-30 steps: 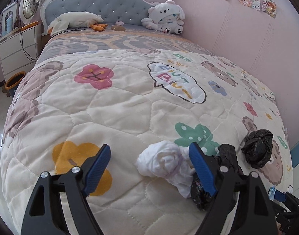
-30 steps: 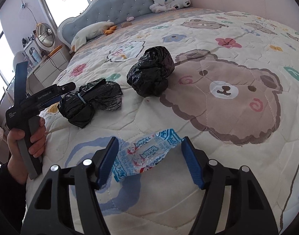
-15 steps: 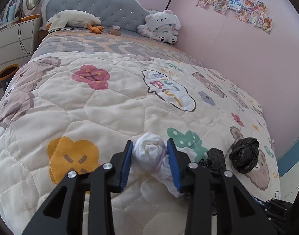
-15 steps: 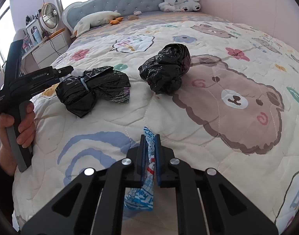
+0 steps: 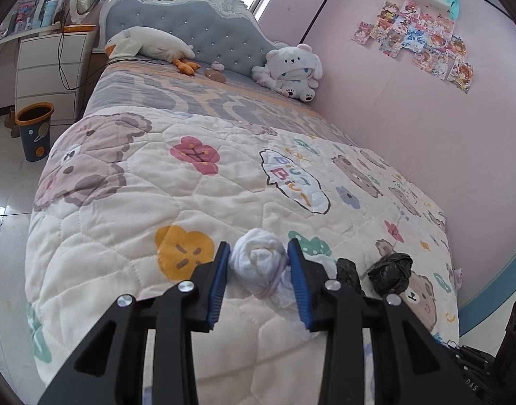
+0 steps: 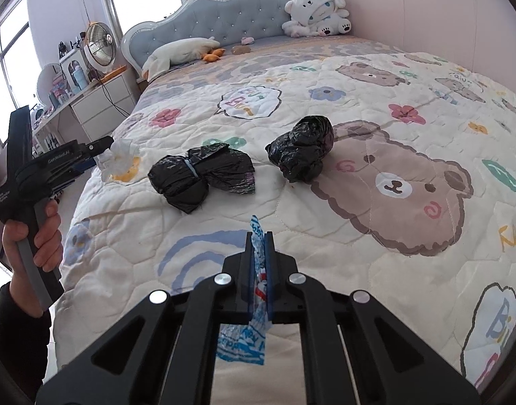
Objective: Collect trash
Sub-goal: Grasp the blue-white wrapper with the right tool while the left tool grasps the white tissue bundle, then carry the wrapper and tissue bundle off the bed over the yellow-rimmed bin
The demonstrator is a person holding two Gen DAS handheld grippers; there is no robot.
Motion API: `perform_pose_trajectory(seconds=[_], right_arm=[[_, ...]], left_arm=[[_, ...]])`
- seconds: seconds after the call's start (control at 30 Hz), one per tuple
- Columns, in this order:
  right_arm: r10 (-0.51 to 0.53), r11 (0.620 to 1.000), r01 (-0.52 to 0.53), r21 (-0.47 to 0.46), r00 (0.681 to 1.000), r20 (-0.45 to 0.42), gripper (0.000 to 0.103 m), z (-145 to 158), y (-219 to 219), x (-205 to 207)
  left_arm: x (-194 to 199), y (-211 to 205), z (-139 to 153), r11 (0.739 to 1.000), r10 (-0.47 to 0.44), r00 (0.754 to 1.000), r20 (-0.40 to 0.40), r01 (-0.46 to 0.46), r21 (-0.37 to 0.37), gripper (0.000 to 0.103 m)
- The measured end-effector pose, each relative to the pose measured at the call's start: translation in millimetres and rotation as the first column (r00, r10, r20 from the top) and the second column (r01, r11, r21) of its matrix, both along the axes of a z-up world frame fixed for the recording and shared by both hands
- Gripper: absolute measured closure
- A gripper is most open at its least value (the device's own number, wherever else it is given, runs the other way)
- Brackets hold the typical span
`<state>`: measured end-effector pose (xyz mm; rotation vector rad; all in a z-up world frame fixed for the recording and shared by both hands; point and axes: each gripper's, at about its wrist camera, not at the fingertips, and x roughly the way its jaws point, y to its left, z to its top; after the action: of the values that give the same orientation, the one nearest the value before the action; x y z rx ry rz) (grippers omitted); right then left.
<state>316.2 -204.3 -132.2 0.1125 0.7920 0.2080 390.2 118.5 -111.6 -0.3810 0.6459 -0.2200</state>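
Left wrist: left hand-held gripper (image 5: 259, 256) clamps white wad (image 5: 258, 265) over bed (image 5: 123, 202); right hand-held gripper (image 6: 259, 241) pinches blue wrapper (image 6: 249, 341). Keep both squeezed, carry level toward bin (image 5: 35, 130).

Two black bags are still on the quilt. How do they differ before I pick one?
The left black bag is long and cinched near its middle by a pale band; the right black bag is one rounded ball with no band showing. The left lies flatter on plain quilt; the right sits taller beside the printed bear's ear. Both are crumpled, glossy black, and free of either gripper.
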Motion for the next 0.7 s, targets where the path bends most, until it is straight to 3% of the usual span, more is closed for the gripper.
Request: perform_pose_trajectory(seconds=[0.4, 0.7], right_arm=[[0.016, 0.997, -0.022, 0.067, 0.996, 0.087, 0.098, 43.2, -2.5, -58.3], [0.0, 0.996, -0.017, 0.091, 0.984, 0.18, 0.098, 81.0, -17.3, -108.0]], left_arm=[[-101.9, -10.6, 47.1, 1.0, 0.005, 0.999, 0.041, -0.005, 0.001, 0.07], [-164.6, -44.2, 73.9, 0.997, -0.064, 0.995, 0.081, 0.061, 0.043, 0.07]])
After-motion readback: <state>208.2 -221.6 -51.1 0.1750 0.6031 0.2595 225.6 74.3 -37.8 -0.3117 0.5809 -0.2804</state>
